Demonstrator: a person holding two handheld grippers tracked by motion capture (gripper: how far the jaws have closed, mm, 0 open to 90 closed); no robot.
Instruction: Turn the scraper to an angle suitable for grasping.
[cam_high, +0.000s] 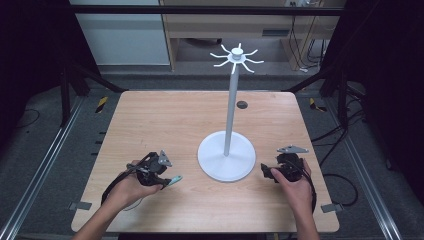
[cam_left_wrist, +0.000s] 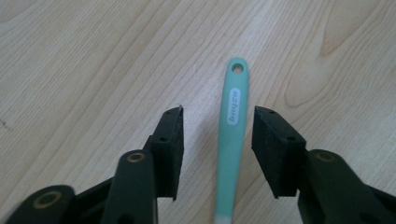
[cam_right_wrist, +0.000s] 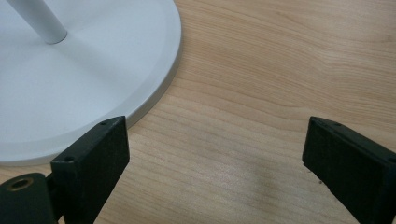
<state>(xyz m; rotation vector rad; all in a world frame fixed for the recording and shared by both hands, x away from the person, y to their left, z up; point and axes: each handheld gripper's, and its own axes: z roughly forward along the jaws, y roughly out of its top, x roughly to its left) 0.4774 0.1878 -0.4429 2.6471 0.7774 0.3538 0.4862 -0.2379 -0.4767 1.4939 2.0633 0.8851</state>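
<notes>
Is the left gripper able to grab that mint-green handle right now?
Probably yes: the left gripper has its jaws open on either side of the green handle, which lies on the table untouched, nothing between.

- The left gripper (cam_high: 167, 176) is lying low over the table, jaws standing apart, pads touching nothing.
- The right gripper (cam_high: 266, 172) is hovering low, jaws spread wide.

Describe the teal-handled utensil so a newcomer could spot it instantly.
Start at the tall white stand in the middle of the wooden table, then look to its left, at the left tool. The teal handle lies flat between its open jaws, touching neither pad. It is the scene's sole coloured item, with a hanging hole at its tip.
</notes>
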